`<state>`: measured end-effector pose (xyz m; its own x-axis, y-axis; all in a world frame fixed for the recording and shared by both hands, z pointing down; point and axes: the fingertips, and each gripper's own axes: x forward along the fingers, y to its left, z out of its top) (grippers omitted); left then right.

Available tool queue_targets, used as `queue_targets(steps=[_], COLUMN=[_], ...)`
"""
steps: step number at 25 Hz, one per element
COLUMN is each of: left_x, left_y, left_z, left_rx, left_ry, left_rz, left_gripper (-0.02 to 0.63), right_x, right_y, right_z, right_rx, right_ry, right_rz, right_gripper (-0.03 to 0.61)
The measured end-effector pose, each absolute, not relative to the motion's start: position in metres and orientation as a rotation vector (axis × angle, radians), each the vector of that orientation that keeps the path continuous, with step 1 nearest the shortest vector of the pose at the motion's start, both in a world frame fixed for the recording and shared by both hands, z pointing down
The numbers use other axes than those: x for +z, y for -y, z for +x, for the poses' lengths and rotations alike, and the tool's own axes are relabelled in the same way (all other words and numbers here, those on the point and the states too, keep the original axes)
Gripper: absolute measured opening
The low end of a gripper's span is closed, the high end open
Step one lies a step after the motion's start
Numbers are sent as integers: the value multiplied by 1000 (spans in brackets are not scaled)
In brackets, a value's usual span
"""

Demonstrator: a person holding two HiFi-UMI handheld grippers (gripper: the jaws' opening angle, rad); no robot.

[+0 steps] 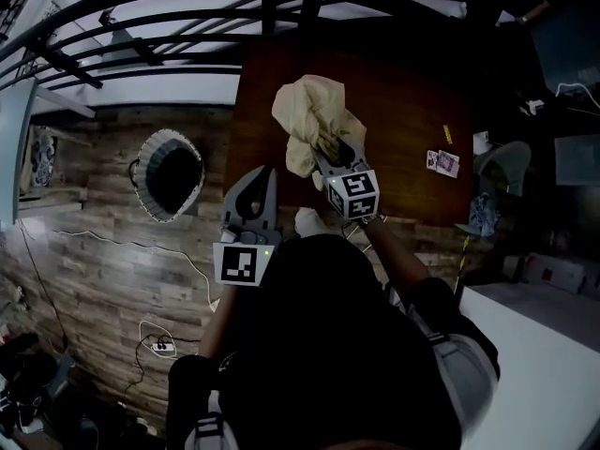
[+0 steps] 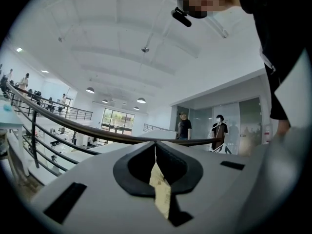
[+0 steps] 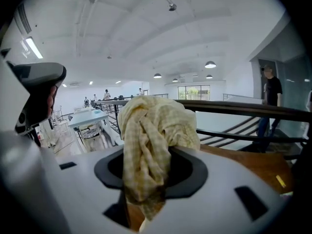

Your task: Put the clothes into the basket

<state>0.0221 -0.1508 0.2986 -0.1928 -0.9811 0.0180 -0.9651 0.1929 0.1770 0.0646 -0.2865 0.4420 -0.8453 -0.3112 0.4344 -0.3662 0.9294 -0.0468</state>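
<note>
Yellow checked cloth [image 1: 309,125] bunched in the clenched right tongs [image 1: 326,150] over the wooden surface [image 1: 412,111]; left tongs [image 2: 155,145] closed; transfer to the floor basket [image 1: 150,148] remains.

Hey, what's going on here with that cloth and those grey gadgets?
A person holds a grabbing tool in each hand. The right tool is clamped on a bunched pale yellow cloth, held over the brown table. The left tool has its jaws together, with only a small pale scrap between them. The basket sits on the floor off to the left, and the cloth is not in it yet.
</note>
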Motion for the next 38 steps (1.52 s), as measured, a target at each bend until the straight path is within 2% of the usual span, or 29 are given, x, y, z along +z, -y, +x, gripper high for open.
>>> queue_targets(steps=[14, 27, 38], left_x=[305, 310, 322], left_y=[3, -115, -170], left_z=[-49, -82, -101], left_rx=[-247, -282, -255], left_ry=[2578, 2761, 2850], left_rz=[1574, 1266, 961], left_gripper=[15, 15, 15], right_x=[399, 382, 387], right_y=[152, 30, -36], right_z=[-40, -111, -164], right_rx=[83, 24, 7], right_ry=[2778, 2808, 2754], right_rz=[152, -178, -478], right_gripper=[177, 178, 179])
